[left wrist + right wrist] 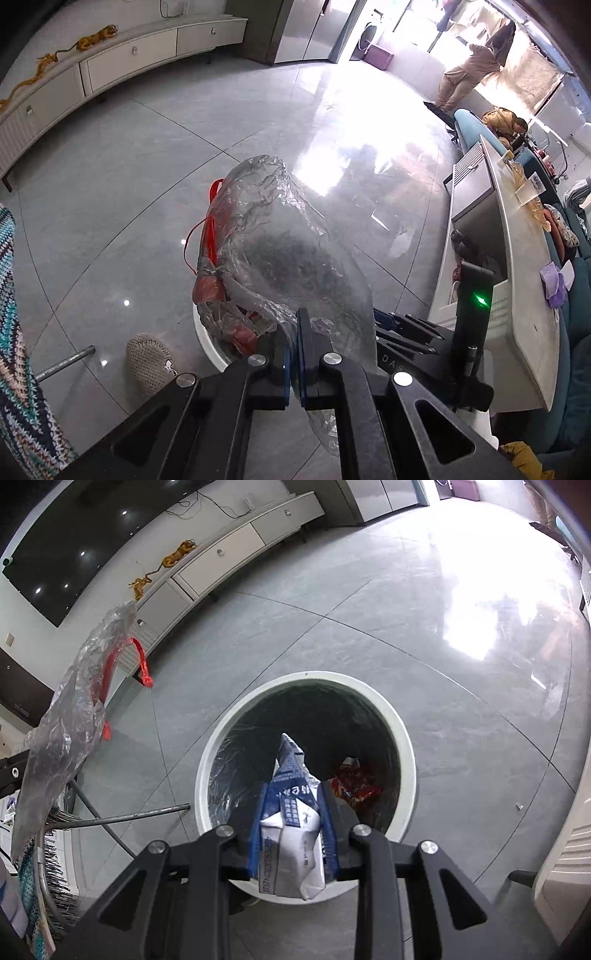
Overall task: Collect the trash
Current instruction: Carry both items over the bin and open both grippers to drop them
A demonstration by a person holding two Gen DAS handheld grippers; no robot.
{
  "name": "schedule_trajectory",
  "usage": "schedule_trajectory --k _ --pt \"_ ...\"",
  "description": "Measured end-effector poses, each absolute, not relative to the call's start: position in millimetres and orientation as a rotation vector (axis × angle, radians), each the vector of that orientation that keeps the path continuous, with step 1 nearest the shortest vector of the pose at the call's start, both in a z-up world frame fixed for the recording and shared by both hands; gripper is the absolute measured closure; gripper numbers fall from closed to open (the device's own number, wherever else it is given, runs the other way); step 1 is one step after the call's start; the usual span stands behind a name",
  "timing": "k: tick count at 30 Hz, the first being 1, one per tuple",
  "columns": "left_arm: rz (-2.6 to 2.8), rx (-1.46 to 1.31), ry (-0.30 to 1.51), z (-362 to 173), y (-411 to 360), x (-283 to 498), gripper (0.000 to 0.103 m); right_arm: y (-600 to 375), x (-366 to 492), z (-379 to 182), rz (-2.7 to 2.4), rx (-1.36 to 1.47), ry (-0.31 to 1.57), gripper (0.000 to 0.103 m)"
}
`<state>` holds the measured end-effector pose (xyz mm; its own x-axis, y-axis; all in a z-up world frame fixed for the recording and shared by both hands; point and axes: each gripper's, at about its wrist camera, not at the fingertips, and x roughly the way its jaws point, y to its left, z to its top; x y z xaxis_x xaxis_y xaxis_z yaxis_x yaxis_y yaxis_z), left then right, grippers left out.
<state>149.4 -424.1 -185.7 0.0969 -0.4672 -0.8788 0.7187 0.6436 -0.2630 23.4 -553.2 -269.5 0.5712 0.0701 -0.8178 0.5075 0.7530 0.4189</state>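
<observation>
My left gripper (293,332) is shut on a crumpled clear plastic bag (280,243) with red strips, held up above the floor. The same bag shows in the right wrist view (70,709) at the left. My right gripper (293,801) is shut on a blue and white paper carton (291,812), held right over the round white trash bin (404,738). The bin has a dark liner and red wrappers (354,786) inside. In the left wrist view only part of the bin's rim (207,343) shows under the bag.
A long white cabinet (229,554) runs along the far wall. A white counter (517,258) stands at the right. A person (469,74) stands far off by the window. A metal rod (140,816) and a knitted cloth (22,350) lie at the left.
</observation>
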Motion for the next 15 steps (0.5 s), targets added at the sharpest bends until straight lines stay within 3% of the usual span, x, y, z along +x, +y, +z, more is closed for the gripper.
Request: schedule_trajectory --k 3,5,7,8,15 --pt "-0.901 0.259 1.188 -193.8 -429.6 149.8 0.099 -555.8 32.7 -280.8 -0.293 0.701 0.949 0.075" --pt "-0.9 0.262 1.187 -196.6 -432.2 151.6 0.092 -558.0 35.5 -285.7 -0.308 0.716 0.952 0.067" --pt "-0.898 0.247 1.184 -195.9 -432.2 151.5 0.072 -560.2 35.8 -286.6 -0.34 0.712 0.954 0.036" --pt "-0.898 0.239 1.177 -194.0 -431.9 151.6 0.07 -560.4 33.9 -285.6 -0.351 0.708 0.949 0.032" --pt "-0.91 0.22 1.142 -178.7 -426.5 144.9 0.067 -568.5 17.7 -264.3 -0.413 0.692 0.908 0.031"
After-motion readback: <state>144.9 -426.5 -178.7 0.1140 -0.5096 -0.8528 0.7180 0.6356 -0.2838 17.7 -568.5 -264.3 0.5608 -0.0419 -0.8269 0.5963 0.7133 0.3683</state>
